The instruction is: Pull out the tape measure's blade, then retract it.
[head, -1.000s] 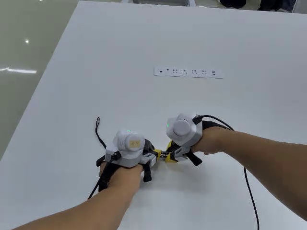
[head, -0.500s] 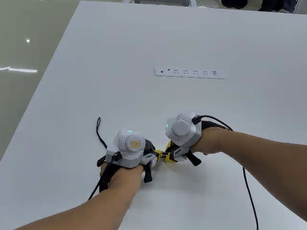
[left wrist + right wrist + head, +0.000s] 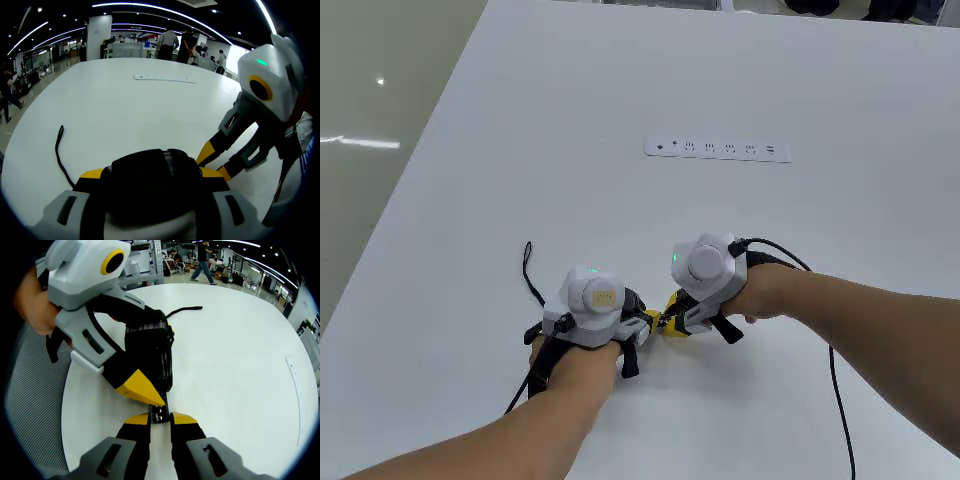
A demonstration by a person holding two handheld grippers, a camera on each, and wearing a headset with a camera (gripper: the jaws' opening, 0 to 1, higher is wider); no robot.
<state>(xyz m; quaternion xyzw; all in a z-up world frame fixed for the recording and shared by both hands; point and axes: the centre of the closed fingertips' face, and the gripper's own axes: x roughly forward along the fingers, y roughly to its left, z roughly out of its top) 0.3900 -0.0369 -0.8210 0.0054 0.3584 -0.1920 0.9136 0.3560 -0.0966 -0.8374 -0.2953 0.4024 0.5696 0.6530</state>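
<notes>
The tape measure (image 3: 150, 347) is a black case lying on the white table (image 3: 620, 120). My left gripper (image 3: 155, 172) is shut on the tape measure (image 3: 152, 187), its yellow-tipped jaws on either side of the case. My right gripper (image 3: 160, 416) faces it at close range and is shut on the blade's hook end (image 3: 159, 412). Only a very short piece of blade shows outside the case. In the head view the left gripper (image 3: 642, 322) and right gripper (image 3: 670, 325) meet tip to tip near the table's front. The case's black wrist strap (image 3: 527, 270) trails off to the left.
A white power strip (image 3: 717, 150) lies flat farther back on the table, also in the left gripper view (image 3: 162, 78). A black cable (image 3: 835, 390) runs from the right gripper toward the person. The table's left edge (image 3: 410, 190) borders a glossy floor.
</notes>
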